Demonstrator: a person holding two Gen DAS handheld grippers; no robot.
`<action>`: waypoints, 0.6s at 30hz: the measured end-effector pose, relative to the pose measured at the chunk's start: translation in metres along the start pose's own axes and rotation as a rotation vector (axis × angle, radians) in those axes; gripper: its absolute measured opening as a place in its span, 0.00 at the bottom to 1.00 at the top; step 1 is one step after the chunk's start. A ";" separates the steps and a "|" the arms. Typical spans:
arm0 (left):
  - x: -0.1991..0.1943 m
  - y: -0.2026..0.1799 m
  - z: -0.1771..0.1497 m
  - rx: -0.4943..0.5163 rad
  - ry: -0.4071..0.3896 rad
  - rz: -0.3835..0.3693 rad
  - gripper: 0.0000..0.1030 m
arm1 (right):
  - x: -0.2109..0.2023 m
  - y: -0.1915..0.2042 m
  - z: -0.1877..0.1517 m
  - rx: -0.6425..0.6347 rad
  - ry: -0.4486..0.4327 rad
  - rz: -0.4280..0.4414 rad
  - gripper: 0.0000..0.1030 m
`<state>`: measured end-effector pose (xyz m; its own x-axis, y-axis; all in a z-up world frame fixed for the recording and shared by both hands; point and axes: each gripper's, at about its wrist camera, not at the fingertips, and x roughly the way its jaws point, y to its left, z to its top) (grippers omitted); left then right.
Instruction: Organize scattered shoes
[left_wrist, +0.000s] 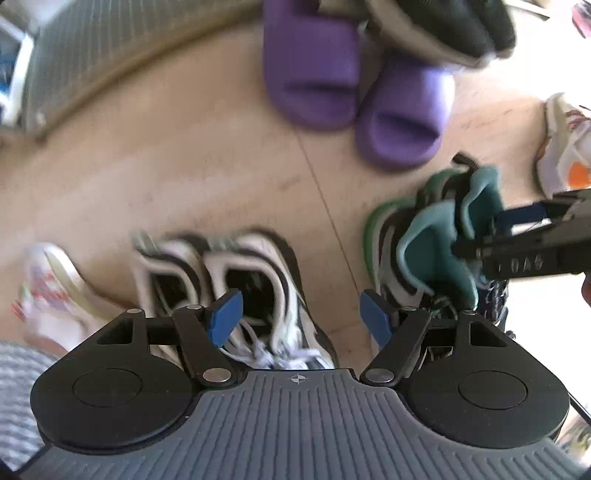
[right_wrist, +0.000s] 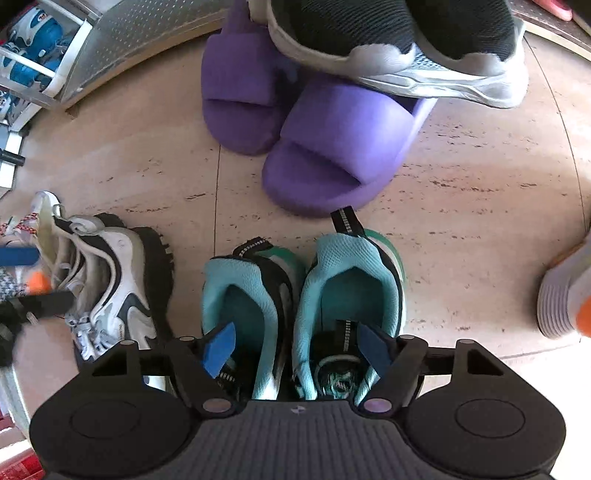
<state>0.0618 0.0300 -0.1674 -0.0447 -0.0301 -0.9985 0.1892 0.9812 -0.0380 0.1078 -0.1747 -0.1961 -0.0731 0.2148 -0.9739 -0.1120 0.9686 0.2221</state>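
Note:
A pair of white-and-black sneakers stands side by side on the tan floor, straight below my left gripper. That gripper is open, with nothing between its blue pads. A pair of teal sneakers stands to their right. My right gripper is open over them, one pad dipping into each shoe's mouth, astride the two inner walls without pressing on them. In the left wrist view the right gripper's fingers reach into the teal sneakers. The white-and-black pair shows left in the right wrist view.
Two purple slides lie ahead, with a black-and-grey sneaker resting on one. A metal shoe rack stands at the upper left. A white-and-orange shoe sits at the right, and a white shoe with pink laces at the far left.

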 end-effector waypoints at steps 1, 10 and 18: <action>0.004 0.000 -0.003 0.013 0.012 0.003 0.72 | 0.006 0.001 0.001 -0.001 -0.001 -0.009 0.70; 0.011 0.021 0.002 -0.012 -0.011 0.033 0.73 | 0.062 0.029 -0.003 -0.044 0.092 -0.201 0.45; 0.014 0.026 0.007 -0.034 -0.017 0.028 0.74 | 0.060 0.030 0.009 0.248 0.085 -0.104 0.35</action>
<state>0.0733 0.0540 -0.1822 -0.0233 -0.0059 -0.9997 0.1569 0.9876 -0.0095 0.1091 -0.1312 -0.2478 -0.1583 0.1118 -0.9810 0.1221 0.9882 0.0929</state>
